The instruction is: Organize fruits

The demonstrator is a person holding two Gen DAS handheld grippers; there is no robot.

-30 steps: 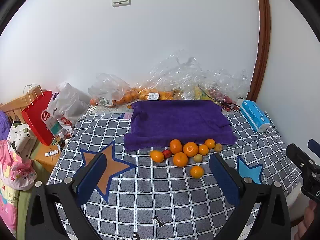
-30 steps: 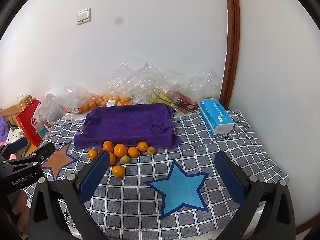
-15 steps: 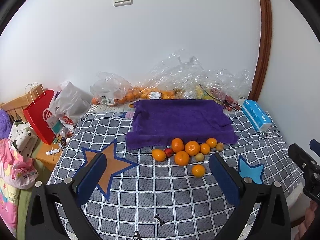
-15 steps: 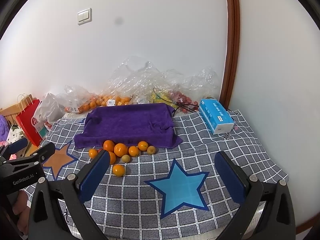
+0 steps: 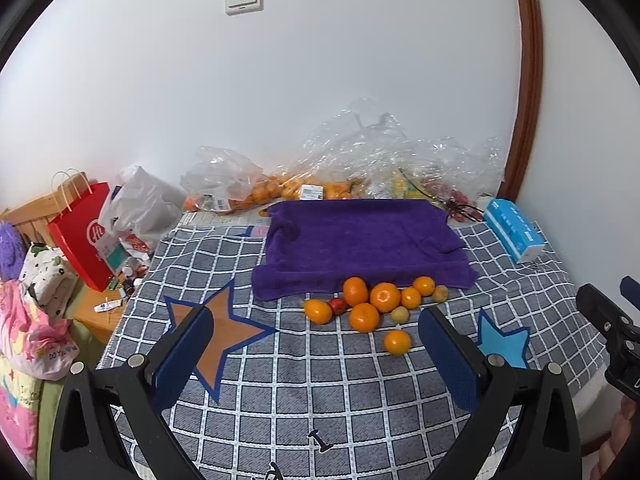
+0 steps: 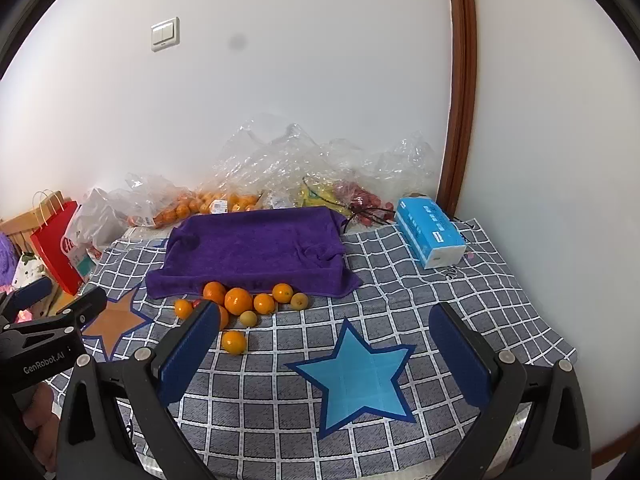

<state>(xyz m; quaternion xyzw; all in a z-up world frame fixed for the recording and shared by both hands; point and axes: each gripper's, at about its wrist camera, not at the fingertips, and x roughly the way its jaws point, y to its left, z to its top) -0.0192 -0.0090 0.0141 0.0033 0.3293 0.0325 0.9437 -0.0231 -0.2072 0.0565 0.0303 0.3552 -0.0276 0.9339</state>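
I see a table covered by a gray checked cloth with stars on it, and there is lots of open cloth in front of both my grippers. The left gripper hangs over the near part of the cloth with its jaws spread wide and nothing between them. The right gripper also has its jaws spread wide and holds nothing, above the light blue star. The fruits sit in a little bunch just in front of the near edge of the purple towel, near the middle of the table. I count six orange ones, two small yellow-brown ones and one small red one, so nine in all. One orange sits a bit apart, closer to me than the rest. A blue tissue box lies near the right edge, close to the brown door frame. Clear plastic bags with more fruit are piled along the far edge by the wall. A red paper bag stands off the left edge. Compared with a second ago, the fruits have not moved and both grippers are almost in the same place.
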